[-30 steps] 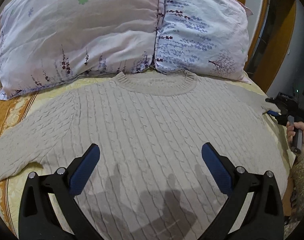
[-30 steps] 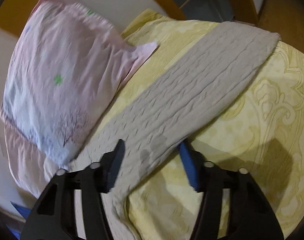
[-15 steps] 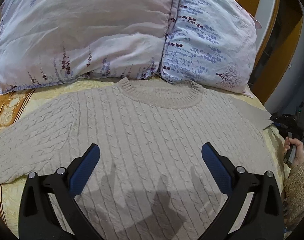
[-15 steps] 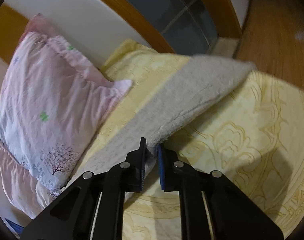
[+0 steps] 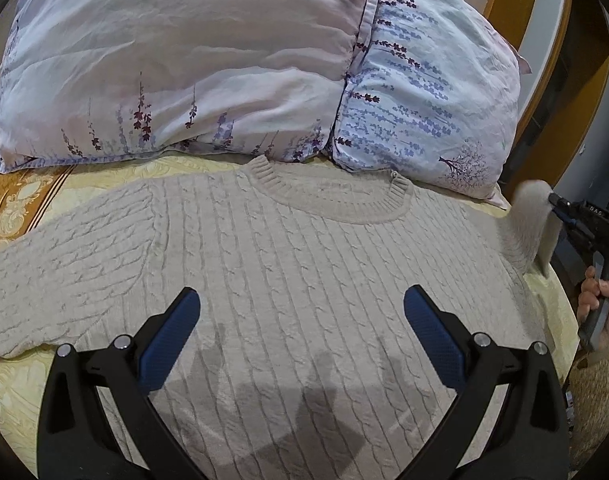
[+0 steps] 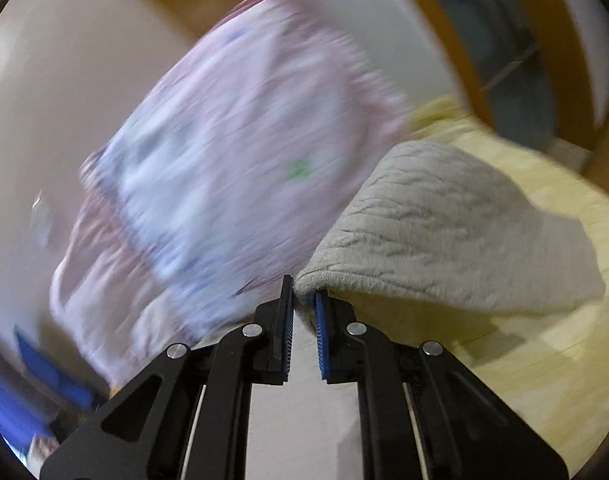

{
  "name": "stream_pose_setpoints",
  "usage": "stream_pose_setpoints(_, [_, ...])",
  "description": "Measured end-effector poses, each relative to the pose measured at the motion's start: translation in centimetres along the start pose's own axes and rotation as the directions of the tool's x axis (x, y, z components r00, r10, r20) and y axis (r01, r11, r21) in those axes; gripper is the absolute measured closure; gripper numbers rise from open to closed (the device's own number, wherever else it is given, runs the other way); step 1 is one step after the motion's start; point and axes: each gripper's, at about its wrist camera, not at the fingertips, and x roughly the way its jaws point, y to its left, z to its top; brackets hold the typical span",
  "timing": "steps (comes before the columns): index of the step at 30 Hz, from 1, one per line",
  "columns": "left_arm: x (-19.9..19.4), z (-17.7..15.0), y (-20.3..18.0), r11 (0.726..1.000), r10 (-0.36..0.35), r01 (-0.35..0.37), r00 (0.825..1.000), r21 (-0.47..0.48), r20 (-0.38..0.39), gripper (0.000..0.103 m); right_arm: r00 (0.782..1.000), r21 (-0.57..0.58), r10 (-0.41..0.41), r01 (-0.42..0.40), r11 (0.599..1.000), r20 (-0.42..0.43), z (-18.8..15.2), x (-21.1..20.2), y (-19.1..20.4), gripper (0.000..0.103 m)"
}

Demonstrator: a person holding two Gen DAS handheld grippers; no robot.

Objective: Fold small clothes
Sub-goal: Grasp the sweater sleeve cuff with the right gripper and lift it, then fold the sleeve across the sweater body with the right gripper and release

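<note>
Nearest, the left gripper [image 5: 302, 316] hovers with jaws wide and empty above the sweater [image 5: 304, 280], which lies flat on the bed [image 5: 16, 200] just ahead of it. To its right, the right gripper [image 6: 304, 300] pinches the sleeve [image 6: 444, 232], lifted off the bedspread. Beyond lie two pillows [image 5: 192, 60]. The sleeve fold looks begun; next, I'd carry it inward across the chest.
</note>
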Motion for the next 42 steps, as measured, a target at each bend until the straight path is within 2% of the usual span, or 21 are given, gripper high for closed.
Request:
stream_pose_setpoints(3, [0.0,-0.1,0.0,1.0,-0.01,0.01,1.0,-0.005,-0.004,0.002,0.993,-0.051,0.054,-0.059,0.997,-0.104,-2.4,2.2,2.9,0.092])
stream_pose_setpoints(6, [0.1,-0.2,0.0,1.0,-0.023,0.023,1.0,-0.01,-0.012,0.002,0.965,-0.061,0.054,-0.072,0.996,-0.256,-6.0,5.5,4.3,0.092])
stream_pose_setpoints(7, [0.1,-0.3,0.1,1.0,-0.027,0.027,1.0,-0.011,-0.015,0.002,0.95,-0.053,0.044,-0.064,0.997,-0.31,-7.2,6.7,4.2,0.091])
stream_pose_setpoints(9, [0.0,-0.4,0.3,0.999,-0.034,0.034,0.999,-0.013,-0.016,0.002,0.935,-0.024,0.037,-0.049,0.999,-0.352,-8.3,7.7,3.7,0.09])
stream_pose_setpoints(11, [-0.2,-0.4,0.5,0.999,-0.038,0.038,0.999,-0.015,-0.016,0.002,0.93,0.04,0.074,-0.064,0.997,-0.359,-8.3,7.5,3.0,0.081])
stream_pose_setpoints(13, [-0.4,-0.4,0.7,0.999,-0.038,0.038,0.999,-0.017,-0.013,0.002,0.938,0.109,0.102,-0.069,0.992,-0.333,-8.0,6.6,2.2,0.047])
stream_pose_setpoints(14, [-0.4,-0.4,0.8,0.999,-0.039,0.038,0.999,-0.017,-0.011,0.002,0.944,0.141,0.099,-0.056,0.988,-0.314,-7.6,6.1,1.7,0.041])
stream_pose_setpoints(18, [-0.7,-0.3,1.4,0.998,-0.046,0.046,0.999,-0.032,-0.003,0.002,0.97,0.236,0.057,0.0,0.972,-0.237,-6.2,4.2,-0.7,0.041])
stream_pose_setpoints(22, [-0.9,-0.2,2.3,0.995,-0.074,0.073,0.997,-0.073,-0.014,0.002,0.984,0.292,-0.036,0.087,0.952,-0.177,-5.6,3.3,-2.5,0.044])
stream_pose_setpoints(24, [-0.9,-0.1,2.9,0.991,-0.094,0.091,0.995,-0.1,-0.023,0.002,0.985,0.295,-0.093,0.134,0.946,-0.147,-5.2,2.7,-3.1,0.057])
stream_pose_setpoints(26, [-1.0,0.0,3.5,0.987,-0.104,0.101,0.994,-0.122,-0.023,0.002,0.975,0.255,-0.179,0.208,0.944,-0.133,-4.7,2.6,-2.8,0.084])
stream_pose_setpoints(28, [-1.2,0.1,4.0,0.986,-0.108,0.105,0.994,-0.13,-0.019,0.002,0.958,0.184,-0.263,0.28,0.942,-0.114,-4.2,2.8,-2.1,0.09])
stream_pose_setpoints(30, [-1.3,0.2,4.4,0.984,-0.116,0.113,0.993,-0.139,-0.013,0.002,0.949,0.11,-0.304,0.312,0.944,-0.086,-3.7,2.8,-0.8,0.093])
stream_pose_setpoints(32, [-1.5,0.4,5.1,0.977,-0.137,0.134,0.991,-0.166,-0.005,0.002,0.956,0.041,-0.288,0.29,0.956,-0.049,-3.4,2.4,0.8,0.094])
stream_pose_setpoints(35, [-1.5,0.6,6.3,0.958,-0.176,0.176,0.984,-0.225,0.019,0.002,0.98,-0.095,-0.198,0.197,0.976,-0.006,-3.5,2.6,5.4,0.094])
stream_pose_setpoints(37, [-1.6,0.7,6.8,0.947,-0.197,0.199,0.98,-0.254,0.035,0.002,0.993,-0.206,-0.118,0.113,0.972,-0.014,-4.4,3.4,9.1,0.094])
stream_pose_setpoints(39, [-1.5,0.7,7.2,0.933,-0.22,0.223,0.975,-0.283,0.043,0.003,0.997,-0.324,-0.032,0.006,0.946,-0.073,-6.4,5.0,13.4,0.094])
stream_pose_setpoints(42, [-1.3,0.5,7.8,0.903,-0.266,0.265,0.963,-0.338,0.044,0.004,0.973,-0.436,0.036,-0.134,0.89,-0.226,-10.4,7.9,17.8,0.091])
